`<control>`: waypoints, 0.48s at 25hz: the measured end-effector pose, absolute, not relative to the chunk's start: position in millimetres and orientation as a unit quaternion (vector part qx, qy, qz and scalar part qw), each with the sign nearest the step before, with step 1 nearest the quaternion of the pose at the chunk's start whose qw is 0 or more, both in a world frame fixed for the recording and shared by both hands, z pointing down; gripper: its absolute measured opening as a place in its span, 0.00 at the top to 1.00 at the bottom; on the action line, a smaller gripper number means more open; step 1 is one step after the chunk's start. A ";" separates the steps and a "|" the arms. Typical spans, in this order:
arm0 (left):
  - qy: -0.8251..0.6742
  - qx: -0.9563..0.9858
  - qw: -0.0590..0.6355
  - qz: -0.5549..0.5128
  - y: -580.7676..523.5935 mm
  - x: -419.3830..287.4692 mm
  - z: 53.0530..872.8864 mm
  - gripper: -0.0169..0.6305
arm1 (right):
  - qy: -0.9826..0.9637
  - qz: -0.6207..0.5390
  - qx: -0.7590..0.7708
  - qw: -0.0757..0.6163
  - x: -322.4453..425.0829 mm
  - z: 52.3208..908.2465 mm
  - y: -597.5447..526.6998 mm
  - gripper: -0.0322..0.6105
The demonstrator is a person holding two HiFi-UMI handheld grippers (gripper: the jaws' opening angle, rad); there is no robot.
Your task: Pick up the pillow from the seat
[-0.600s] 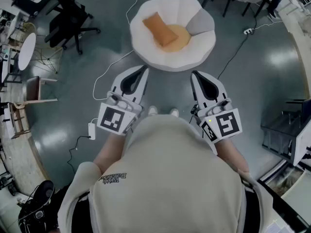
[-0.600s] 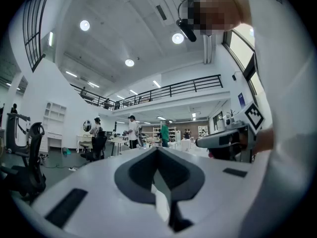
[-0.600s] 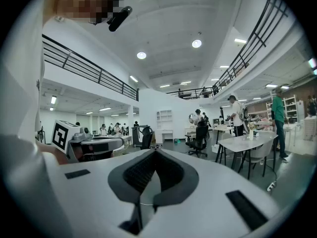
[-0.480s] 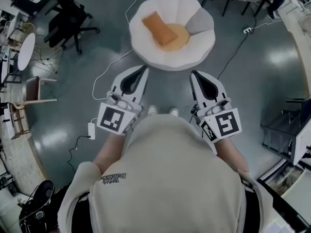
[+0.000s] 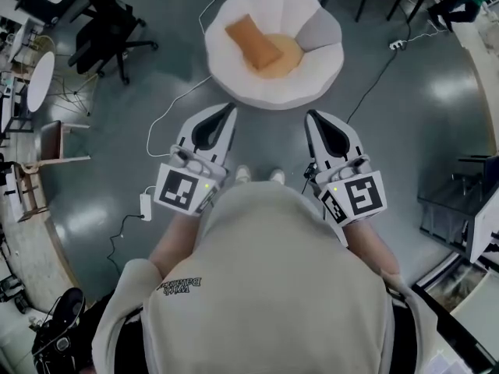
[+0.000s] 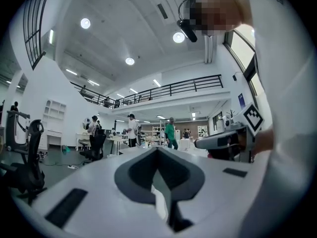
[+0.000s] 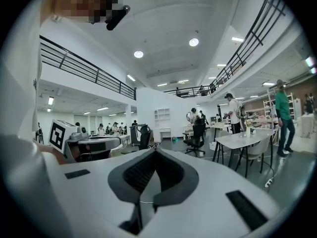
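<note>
Progress: nothing of the pick-up is done yet; the approach, the grasp and the lift are all judged to be left
Pillow place: the pillow (image 5: pixel 253 44) is seen lying inside the seat (image 5: pixel 234 84), on the left part of its hollow, touched by neither gripper
Pillow look: orange, oblong and plump, with soft rounded corners, laid slantwise across the seat; it is judged soft and light, likely to give under the jaws
Seat: round and white with a padded, petal-like rim; a yellow pad (image 5: pixel 287 56) is set in its middle and a grey cushion (image 5: pixel 320 31) is propped against its right side
Left gripper: the left gripper (image 5: pixel 228 109) is held level just short of the near rim of the seat, well apart from the pillow; its jaws are closed together with nothing between them
Right gripper: the right gripper (image 5: pixel 311 116) is held likewise before the near rim of the seat, jaws closed together and empty
What is called for: it is judged that the jaws must be opened and brought over the rim of the seat before the pillow can be taken
</note>
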State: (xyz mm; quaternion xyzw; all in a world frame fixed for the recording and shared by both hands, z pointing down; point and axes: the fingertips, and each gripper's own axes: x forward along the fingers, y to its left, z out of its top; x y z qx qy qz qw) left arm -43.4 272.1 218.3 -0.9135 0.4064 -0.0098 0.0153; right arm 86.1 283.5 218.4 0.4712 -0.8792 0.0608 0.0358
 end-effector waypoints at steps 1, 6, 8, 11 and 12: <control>0.407 -0.913 0.016 -0.011 272.5 -42.6 218.3 0.96 | -0.878 0.061 0.473 0.037 87.6 218.7 283.2 0.94; 0.409 -0.912 0.021 -0.014 275.7 -37.8 219.9 0.96 | -0.879 0.061 0.471 0.032 92.2 219.7 284.5 0.94; 0.409 -0.912 0.021 -0.015 276.0 -33.6 220.2 0.96 | -0.879 0.062 0.471 0.032 96.8 220.4 284.1 0.94; 0.412 -0.911 0.021 -0.019 274.8 -26.9 221.4 0.96 | -0.880 0.064 0.469 0.033 104.4 222.5 282.3 0.94; 0.413 -0.910 0.021 -0.020 274.2 -24.8 221.6 0.96 | -0.881 0.064 0.468 0.033 106.8 223.2 281.8 0.94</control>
